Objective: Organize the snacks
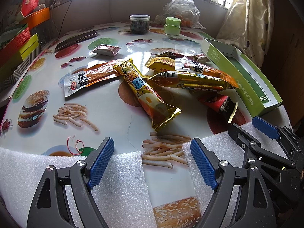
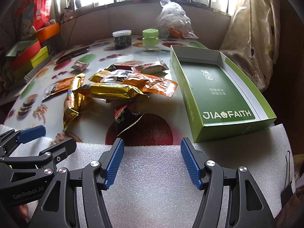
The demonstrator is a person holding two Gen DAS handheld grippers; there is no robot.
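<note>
Several snack packs lie heaped mid-table: a long gold pack [image 1: 144,91] [image 2: 73,102], a second gold pack [image 1: 193,79] [image 2: 114,93], orange packs [image 1: 91,77] [image 2: 152,83], a black-and-red pack [image 1: 222,106] [image 2: 125,119] and a small red-and-white pack [image 1: 105,49] [image 2: 80,65]. An open green box [image 1: 252,79] [image 2: 218,87] sits to the right of the heap with nothing in it. My left gripper [image 1: 152,152] [image 2: 49,138] is open over the near edge, short of the gold pack. My right gripper [image 2: 152,152] [image 1: 248,127] is open beside it, just short of the black-and-red pack.
White foam sheet [image 2: 152,180] covers the table's near edge under both grippers. At the back stand a dark-filled jar [image 1: 139,23], a green jar [image 1: 172,27] and a clear plastic bag [image 1: 180,7]. A phone [image 1: 76,39] and stacked coloured boxes [image 1: 19,43] are at left, a curtain [image 2: 252,28] at right.
</note>
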